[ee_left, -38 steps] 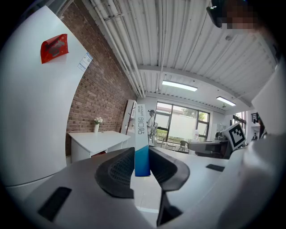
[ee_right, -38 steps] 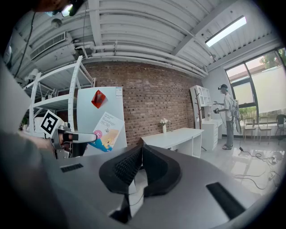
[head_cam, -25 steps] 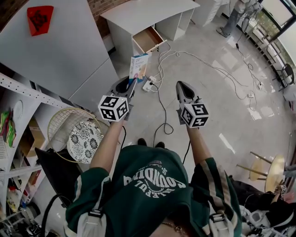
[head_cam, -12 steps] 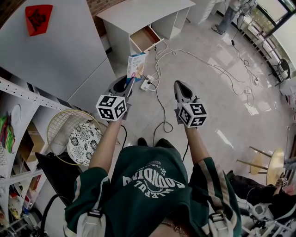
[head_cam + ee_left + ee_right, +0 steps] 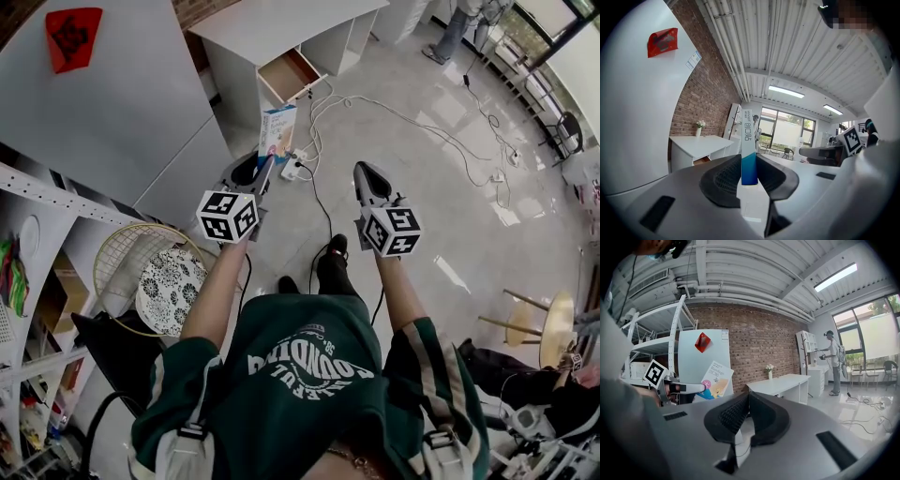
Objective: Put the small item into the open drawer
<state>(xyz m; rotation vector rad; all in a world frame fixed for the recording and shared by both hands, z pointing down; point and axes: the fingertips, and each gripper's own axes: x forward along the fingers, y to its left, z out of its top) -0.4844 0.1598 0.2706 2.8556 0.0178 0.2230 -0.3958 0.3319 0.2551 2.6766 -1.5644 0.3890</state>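
Note:
A small white and blue bandage box stands upright between the jaws of my left gripper, which is shut on its lower end. In the left gripper view the box shows edge-on, pinched between the pads of that gripper. My right gripper is held level beside it, shut with nothing in it; its pads meet at the tips. The open drawer juts from the white desk across the floor, well ahead of both grippers. From the right gripper view the box shows at the left.
Cables and a power strip lie on the floor between me and the desk. A tall white cabinet and a shelf with a racket and patterned plates stand at the left. A stool is at the right; a person stands far off.
One leg has stepped forward under the grippers and the view has shifted slightly toward the desk. Both grippers hold the same pose, the box still in the left one.

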